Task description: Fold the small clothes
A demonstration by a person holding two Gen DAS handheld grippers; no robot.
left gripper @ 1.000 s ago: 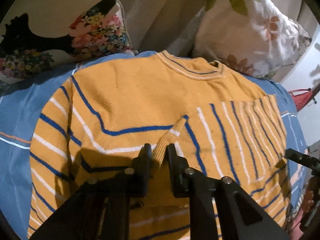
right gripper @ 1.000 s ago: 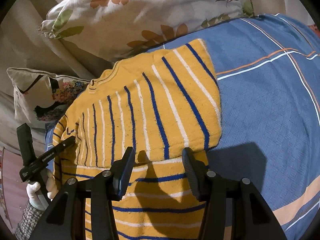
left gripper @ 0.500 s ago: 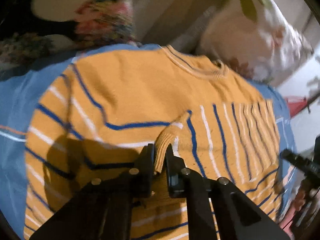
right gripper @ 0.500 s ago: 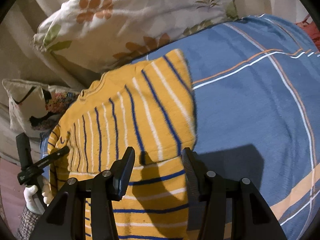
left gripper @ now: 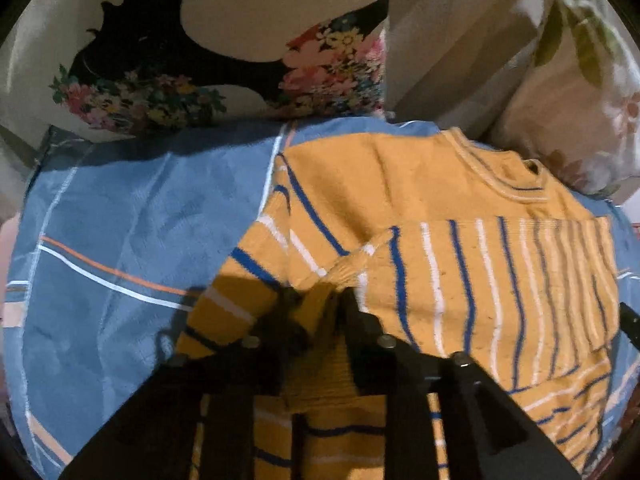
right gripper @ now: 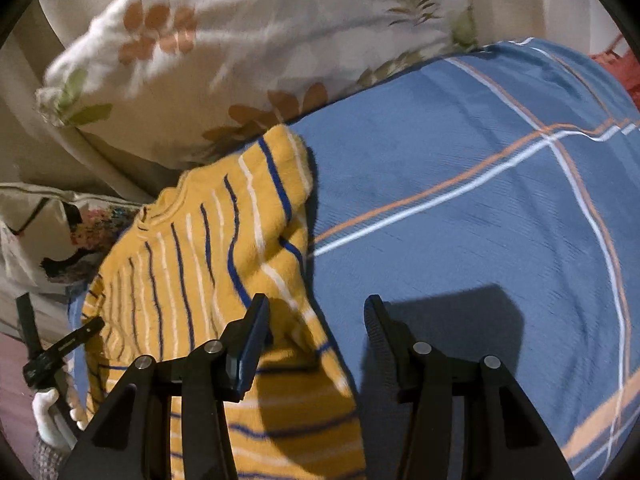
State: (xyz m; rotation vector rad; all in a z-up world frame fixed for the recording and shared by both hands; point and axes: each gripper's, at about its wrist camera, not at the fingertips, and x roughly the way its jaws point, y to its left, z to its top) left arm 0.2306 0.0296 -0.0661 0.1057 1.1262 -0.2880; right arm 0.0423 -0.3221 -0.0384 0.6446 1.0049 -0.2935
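Bed sheet [right gripper: 460, 200]: blue with white and orange check lines, it's the surface everything sits on. Takes up the whole 3 o'clock half of the right wrist view and the 9 o'clock side of the left one.

Pillows: leaf-print pillow [right gripper: 240, 52] up at 12 o'clock in the right wrist view, flower-print pillow [left gripper: 200, 60] at 11 o'clock in the left wrist view. Both are behind the sweater, neither in the way.

Sweater [left gripper: 460, 240]: mustard knit with blue and white stripes, lying on the sheet with its collar [left gripper: 500, 176] pointing to 1 o'clock, near the leaf pillow. One sleeve is already laid across the chest, stripes running the other way. The left-hand side is lifted and bunched, not flat.

Left gripper [left gripper: 324, 300]: clenched on a pinch of ribbed knit, looks like a cuff [left gripper: 344, 272] or hem edge, which rises to a peak right at the fingertips. Bit blurry there tbh.

Right gripper [right gripper: 316, 316]: released, jaws wide apart, nothing between them. One finger hovers over the sweater's edge, the other over bare sheet.

Step in hand: my read is the second side fold, left one carrying the sleeve side across the body.

Next move: I'd say lay that edge flat on top of the folded sleeve, let go, smooth it, then fold bottom up toward the collar. The free right one could pin the far edge so the knit doesn't drag.
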